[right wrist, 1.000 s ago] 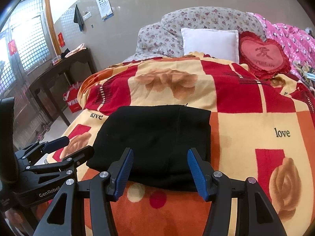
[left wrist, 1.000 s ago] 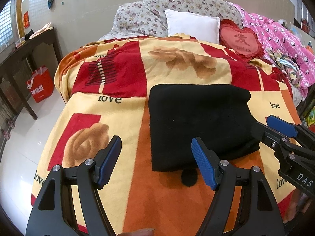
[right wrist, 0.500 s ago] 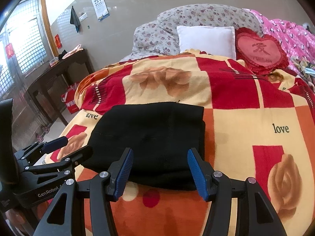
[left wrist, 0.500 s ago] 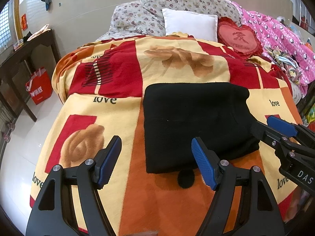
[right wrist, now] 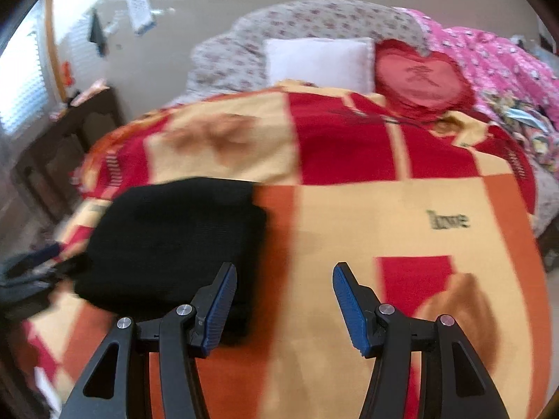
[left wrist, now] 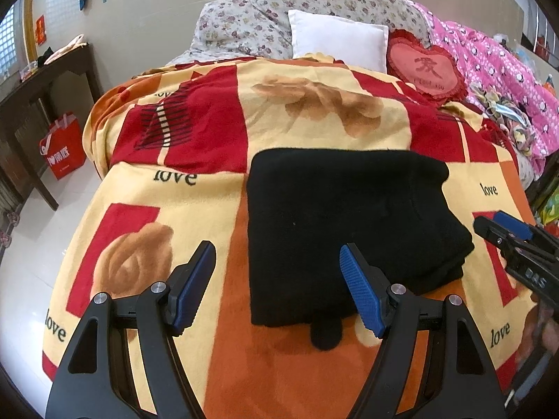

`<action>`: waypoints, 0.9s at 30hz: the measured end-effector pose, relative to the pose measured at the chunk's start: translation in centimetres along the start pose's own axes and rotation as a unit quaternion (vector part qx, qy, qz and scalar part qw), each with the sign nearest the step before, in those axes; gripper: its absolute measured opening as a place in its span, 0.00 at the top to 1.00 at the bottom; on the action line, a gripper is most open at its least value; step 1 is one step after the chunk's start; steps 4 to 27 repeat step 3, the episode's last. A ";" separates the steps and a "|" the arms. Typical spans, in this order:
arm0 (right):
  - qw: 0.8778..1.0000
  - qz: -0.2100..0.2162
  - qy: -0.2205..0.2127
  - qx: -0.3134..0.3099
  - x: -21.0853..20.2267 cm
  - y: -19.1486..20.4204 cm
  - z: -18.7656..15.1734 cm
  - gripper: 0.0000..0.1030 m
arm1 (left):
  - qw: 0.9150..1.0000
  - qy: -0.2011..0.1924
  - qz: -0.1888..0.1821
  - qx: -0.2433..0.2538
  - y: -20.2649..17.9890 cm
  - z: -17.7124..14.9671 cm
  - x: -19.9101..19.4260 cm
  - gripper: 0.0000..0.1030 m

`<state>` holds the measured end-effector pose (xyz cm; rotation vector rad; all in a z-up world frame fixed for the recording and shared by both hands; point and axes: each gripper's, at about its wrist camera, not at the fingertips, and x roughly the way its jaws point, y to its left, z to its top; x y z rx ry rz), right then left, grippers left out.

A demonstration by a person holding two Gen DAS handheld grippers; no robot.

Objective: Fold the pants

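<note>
The black pants (left wrist: 349, 230) lie folded into a thick, roughly square bundle on the patterned blanket (left wrist: 195, 206) that covers the bed, in the near half of the blanket and well short of the pillows at the head end. The bundle's left edge runs straight along an orange stripe of the blanket, its far edge lies just below a red panel, and its near right corner shows stacked layers. A small black tab of cloth sticks out from the near edge onto the orange. The left gripper (left wrist: 277, 288) hangs above the near edge of the bed with its jaws wide apart and nothing between the blue pads; its right pad stands over the near edge of the bundle (whether it touches the cloth cannot be told). The right gripper (right wrist: 284, 309) is also spread wide and holds nothing: in its own blurred view the pants (right wrist: 174, 241) sit to the left, the left pad over their near right corner and the right pad over bare blanket (right wrist: 401, 216). From the left wrist view its tip (left wrist: 503, 225) shows just beside the bundle's right edge. At the head of the bed stand a white pillow (left wrist: 337, 40) and a red heart cushion (left wrist: 424, 66).
</note>
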<state>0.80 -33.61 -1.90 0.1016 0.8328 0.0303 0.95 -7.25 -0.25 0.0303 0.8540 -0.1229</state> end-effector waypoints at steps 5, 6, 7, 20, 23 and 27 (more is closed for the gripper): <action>0.999 -0.048 0.011 0.012 1.6 -3.2 0.2 0.46 | 1.000 0.003 0.002 -0.001 0.2 0.4 0.5 0.28; 0.999 -0.048 0.011 0.012 1.6 -3.2 0.2 0.46 | 1.000 0.003 0.002 -0.001 0.2 0.4 0.5 0.28; 0.999 -0.048 0.011 0.012 1.6 -3.2 0.2 0.46 | 1.000 0.003 0.002 -0.001 0.2 0.4 0.5 0.28; 0.999 -0.048 0.011 0.012 1.6 -3.2 0.2 0.46 | 1.000 0.003 0.002 -0.001 0.2 0.4 0.5 0.28; 0.999 -0.048 0.011 0.012 1.6 -3.2 0.2 0.46 | 1.000 0.003 0.002 -0.001 0.2 0.4 0.5 0.28; 0.999 -0.048 0.011 0.012 1.6 -3.2 0.2 0.46 | 1.000 0.003 0.002 -0.001 0.2 0.4 0.5 0.28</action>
